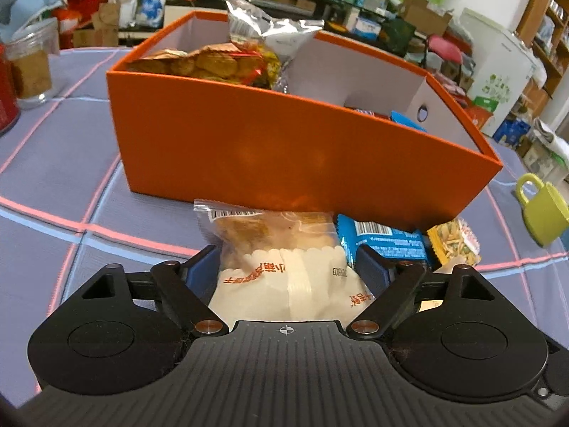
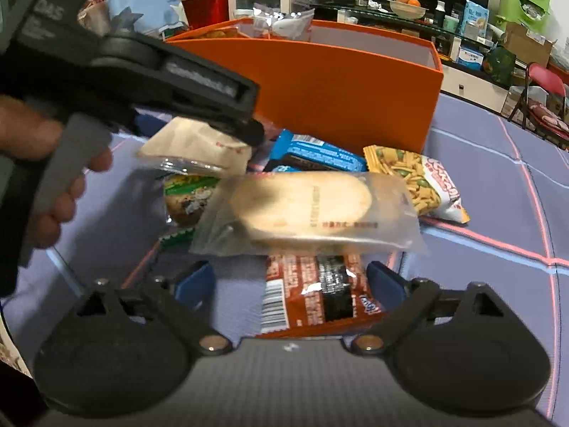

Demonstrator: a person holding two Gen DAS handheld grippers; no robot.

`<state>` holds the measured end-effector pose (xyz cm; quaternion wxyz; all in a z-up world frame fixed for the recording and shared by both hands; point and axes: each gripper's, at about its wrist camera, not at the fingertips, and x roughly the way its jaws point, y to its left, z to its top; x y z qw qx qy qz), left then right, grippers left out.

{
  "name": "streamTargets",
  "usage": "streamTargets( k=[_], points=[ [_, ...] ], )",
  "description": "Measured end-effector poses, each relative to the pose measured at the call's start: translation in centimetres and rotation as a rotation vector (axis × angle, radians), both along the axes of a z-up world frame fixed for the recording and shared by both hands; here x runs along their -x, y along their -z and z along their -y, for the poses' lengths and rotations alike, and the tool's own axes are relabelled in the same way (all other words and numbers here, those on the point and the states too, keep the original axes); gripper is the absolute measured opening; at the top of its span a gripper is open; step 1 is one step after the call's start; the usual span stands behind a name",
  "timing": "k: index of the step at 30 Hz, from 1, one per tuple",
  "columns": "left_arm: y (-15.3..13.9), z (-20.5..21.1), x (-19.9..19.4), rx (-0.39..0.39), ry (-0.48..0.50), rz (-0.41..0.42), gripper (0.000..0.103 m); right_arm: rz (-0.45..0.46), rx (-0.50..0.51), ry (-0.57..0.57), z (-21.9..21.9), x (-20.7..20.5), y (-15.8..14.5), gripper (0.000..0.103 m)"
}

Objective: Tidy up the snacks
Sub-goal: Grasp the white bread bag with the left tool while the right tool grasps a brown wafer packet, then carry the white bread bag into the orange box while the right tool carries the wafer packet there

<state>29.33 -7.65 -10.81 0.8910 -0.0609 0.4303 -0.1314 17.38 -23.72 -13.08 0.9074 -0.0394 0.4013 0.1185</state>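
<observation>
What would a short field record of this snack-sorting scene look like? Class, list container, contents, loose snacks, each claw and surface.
container: orange box, open top
contents: cookie bag, silver packet
loose snacks: blue bar, yellow stick-snack pack, clear wafer pack, brown packet
left claw: around white pastry bag, contact unclear
right claw: open over brown packet
surface: purple checked cloth

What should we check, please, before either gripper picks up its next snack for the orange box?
1. Left gripper straddles the white packet: ok.
2. Left pads pressing the packet: cannot tell.
3. Right gripper open around the brown packet: ok.
4. Clear packet overlaps the brown one: not ok.
5. Room in the orange box, right end: ok.
6. Left gripper close over the right's pile: not ok.
</observation>
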Motion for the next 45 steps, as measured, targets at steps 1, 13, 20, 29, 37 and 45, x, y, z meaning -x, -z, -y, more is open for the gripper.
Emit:
streamTargets(
  k=[1, 13, 20, 29, 37, 45],
  points=[
    [0.2, 0.1, 0.0, -0.011, 0.006, 0.001, 0.066, 0.001, 0.0, 0.0, -0.1, -0.1, 0.0, 0.091],
    [-1.1, -3.5, 1.9, -0.085, 0.055, 0.045, 0.03, -0.04, -0.019, 0.028, 0.8, 0.2, -1.1, 0.052],
    [-1.7, -5.2, 3.3, -0.1, 0.071, 0.043, 0.029, -0.06, 0.018, 0.011, -0.1, 1.4, -1.7, 0.051],
    [-3.2, -6.5, 5.6, -0.146, 0.075, 0.1, 0.029, 0.007, 0.071, -0.048, -2.2, 3.8, -3.7, 0.035],
    [-3.4, -6.9, 6.2, -0.143, 0.072, 0.099, 0.03, -0.009, 0.051, -0.036, -1.2, 4.7, -3.1, 0.045],
    [-3.5, -7.0, 5.9, -0.145, 0.083, 0.099, 0.029, -0.074, 0.036, -0.035, -1.6, 3.2, -1.4, 0.045]
  ],
)
